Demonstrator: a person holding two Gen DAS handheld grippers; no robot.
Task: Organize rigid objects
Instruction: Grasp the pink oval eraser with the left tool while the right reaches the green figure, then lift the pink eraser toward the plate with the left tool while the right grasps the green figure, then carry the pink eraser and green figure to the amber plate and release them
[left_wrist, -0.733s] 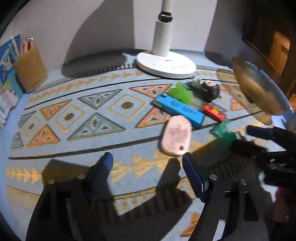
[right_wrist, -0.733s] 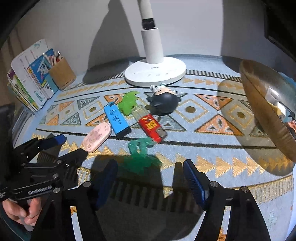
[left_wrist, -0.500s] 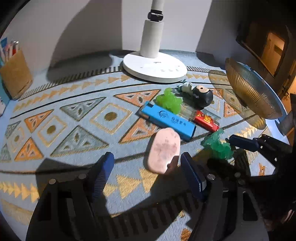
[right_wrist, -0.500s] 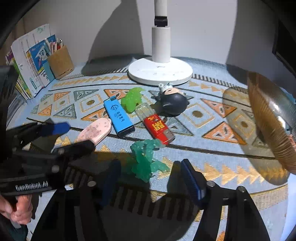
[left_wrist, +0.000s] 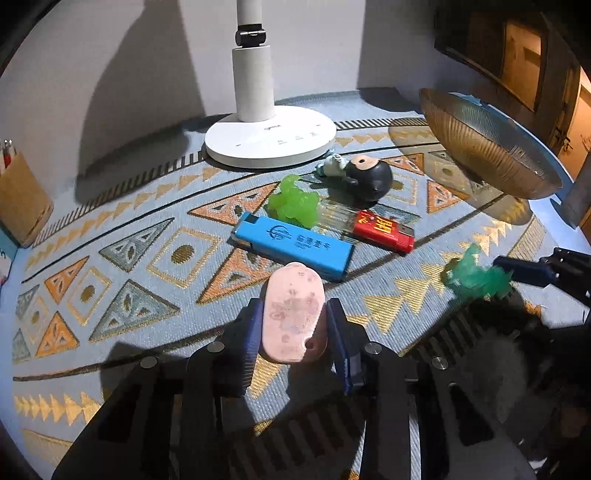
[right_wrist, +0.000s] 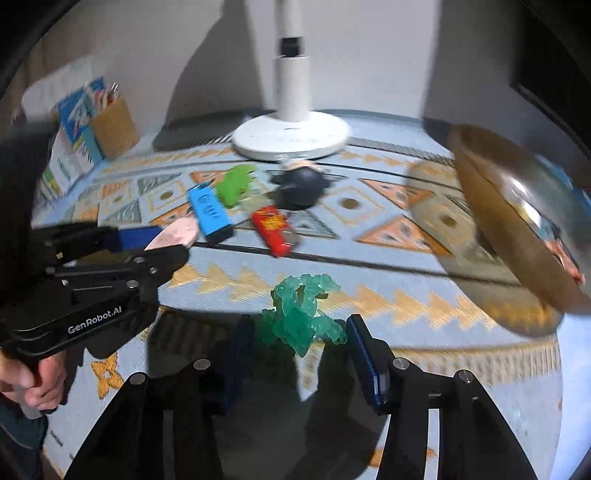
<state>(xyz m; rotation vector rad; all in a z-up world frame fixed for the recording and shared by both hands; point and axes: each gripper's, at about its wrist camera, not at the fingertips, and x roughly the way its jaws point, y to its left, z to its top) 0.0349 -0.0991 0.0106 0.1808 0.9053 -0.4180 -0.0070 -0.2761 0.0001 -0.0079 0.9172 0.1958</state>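
A pink oval tag (left_wrist: 293, 321) lies on the patterned mat, and my left gripper (left_wrist: 293, 312) is closing, with both blue pads against the tag's sides. The right wrist view shows the same left gripper (right_wrist: 168, 243) with the pink tag (right_wrist: 177, 232) between its tips. A translucent teal figure (right_wrist: 301, 314) sits between the pads of my right gripper (right_wrist: 299, 332), whose jaws are closing with small gaps left on each side. Behind them lie a blue lighter (left_wrist: 295, 240), a red lighter (left_wrist: 380, 229), a bright green toy (left_wrist: 293, 203) and a black round figurine (left_wrist: 365, 177).
A white lamp base (left_wrist: 269, 140) stands at the back of the mat. A ribbed golden bowl (left_wrist: 480, 144) sits at the right. A brown pen holder (left_wrist: 18, 195) and upright books (right_wrist: 70, 147) are at the far left. A person's hand (right_wrist: 29, 384) holds the left gripper.
My left gripper moved forward over the pink tag and its jaws narrowed onto it. My right gripper moved up around the teal figure and its jaws narrowed.
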